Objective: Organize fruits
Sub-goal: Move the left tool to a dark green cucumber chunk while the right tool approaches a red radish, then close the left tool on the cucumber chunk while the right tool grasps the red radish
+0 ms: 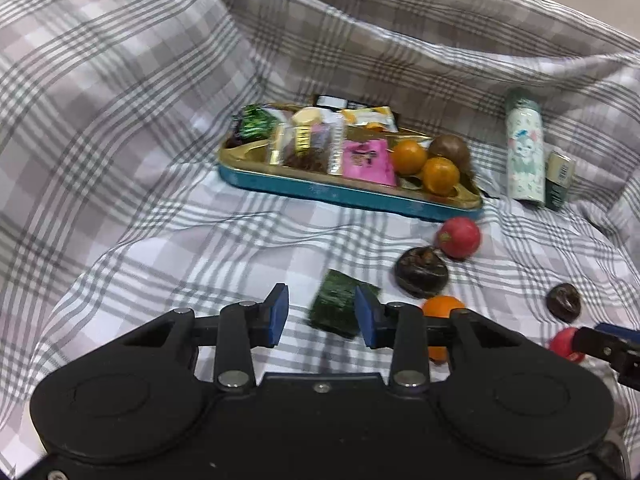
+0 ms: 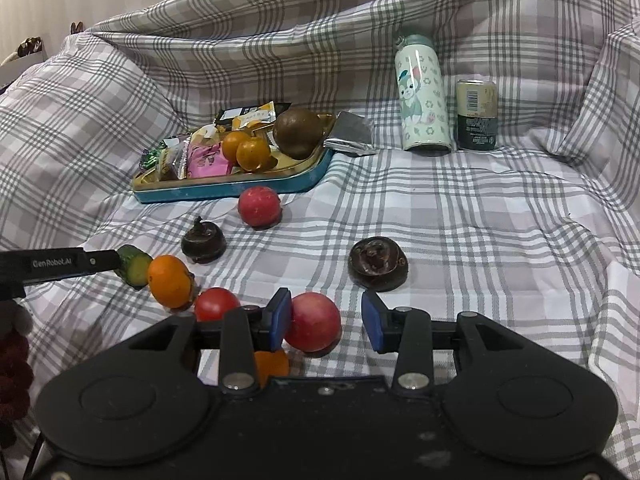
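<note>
Beside the tray (image 2: pixel 224 194), left tongs (image 1: pixel 320 318) and right tongs (image 2: pixel 326 322) gape, plaid cloth (image 2: pixel 500 240) bare rightward.

tray (image 2: pixel 224 192) — oranges (image 2: pixel 253 153) in it | bottle (image 2: pixel 424 96) right | can (image 2: pixel 477 115) beside bottle

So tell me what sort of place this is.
Probably a bed or sofa at home, not a kitchen: a rumpled plaid sheet covers everything and bunches up behind. On it sit a snack tray, loose fruit and a cartoon-print bottle.
</note>
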The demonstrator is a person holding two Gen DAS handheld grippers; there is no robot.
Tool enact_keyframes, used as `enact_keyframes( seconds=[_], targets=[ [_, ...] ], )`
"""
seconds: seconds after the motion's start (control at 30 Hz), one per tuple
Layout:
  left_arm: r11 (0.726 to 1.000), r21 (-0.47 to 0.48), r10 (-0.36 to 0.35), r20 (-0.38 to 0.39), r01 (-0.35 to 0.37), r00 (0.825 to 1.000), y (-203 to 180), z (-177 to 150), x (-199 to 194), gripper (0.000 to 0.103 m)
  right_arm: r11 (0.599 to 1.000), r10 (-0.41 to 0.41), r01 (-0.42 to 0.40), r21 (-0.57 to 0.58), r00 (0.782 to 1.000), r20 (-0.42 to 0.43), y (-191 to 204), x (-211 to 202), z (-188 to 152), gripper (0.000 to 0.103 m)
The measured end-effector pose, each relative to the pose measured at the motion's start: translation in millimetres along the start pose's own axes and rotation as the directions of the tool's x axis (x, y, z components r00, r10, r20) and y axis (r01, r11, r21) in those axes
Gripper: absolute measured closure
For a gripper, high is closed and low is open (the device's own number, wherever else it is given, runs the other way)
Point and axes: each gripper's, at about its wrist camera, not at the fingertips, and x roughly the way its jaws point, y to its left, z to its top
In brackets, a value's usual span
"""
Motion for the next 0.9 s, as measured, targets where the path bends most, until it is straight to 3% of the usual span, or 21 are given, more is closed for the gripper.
enact_keyframes(
  seconds=[0.53, 0.8, 0.9],
  targets=[
    [0.997, 0.074, -0.001, -0.027, 0.003, 1.000, -15, -6, 4, 0.056, 0.999, -0.002, 0.000, -0.041, 1.000, -0.027, 7, 4, -3, 0.059],
    [0.995, 0.098, 0.007, -0.027, -0.005, 1.000, -19, -8, 5, 0.056, 1.000, 0.007, -0.006, 0.013, 0.998, -0.066, 5, 13, 1, 0.057],
    [0.996, 0.093, 0.010, -0.027, -0.007, 1.000, -18, -8, 5, 0.056, 0.999, 0.022, -0.020, 0.028, 0.998, -0.066, 3, 12, 0, 0.064]
  ],
)
